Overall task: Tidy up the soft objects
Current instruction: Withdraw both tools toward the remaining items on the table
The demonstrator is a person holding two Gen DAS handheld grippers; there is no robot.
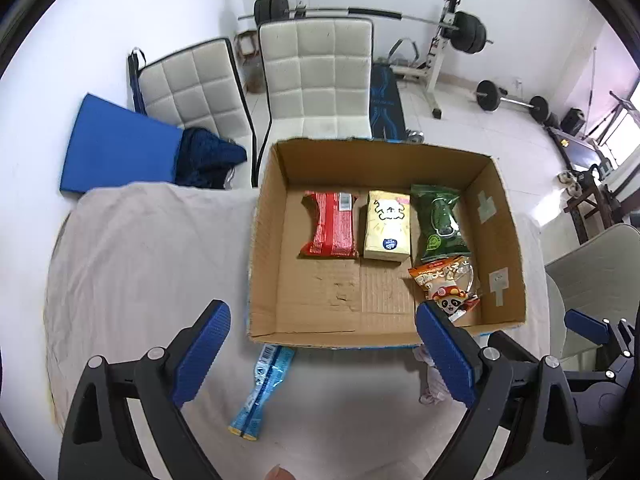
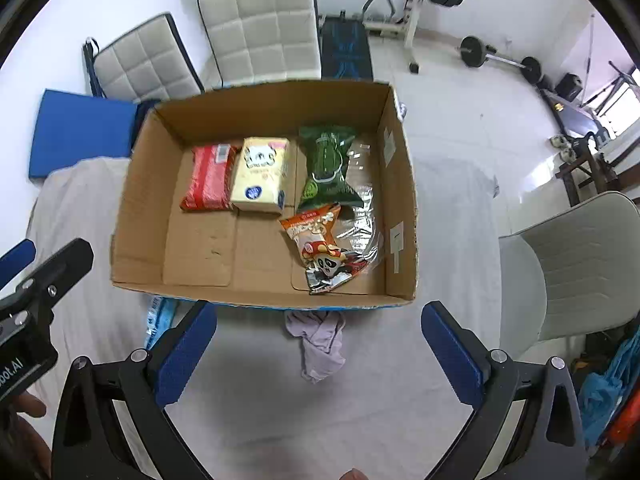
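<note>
- Daylight: bright, entering from a window point(image 1: 624, 136) at the right edge; glare patch on the floor point(image 1: 548, 204) beside it.
- Shadows: soft, faint.
- Distortion: strong fisheye bending, black vignette at corners.
- Focus: sharp centrally, softer toward rims.

Four soft packs point(image 2: 256, 172) inside box point(image 2: 128, 200)

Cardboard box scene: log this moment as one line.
left gripper: open | right gripper: open | brown cardboard box: four packets inside | blue snack packet, crumpled lilac cloth: outside, on table
</note>
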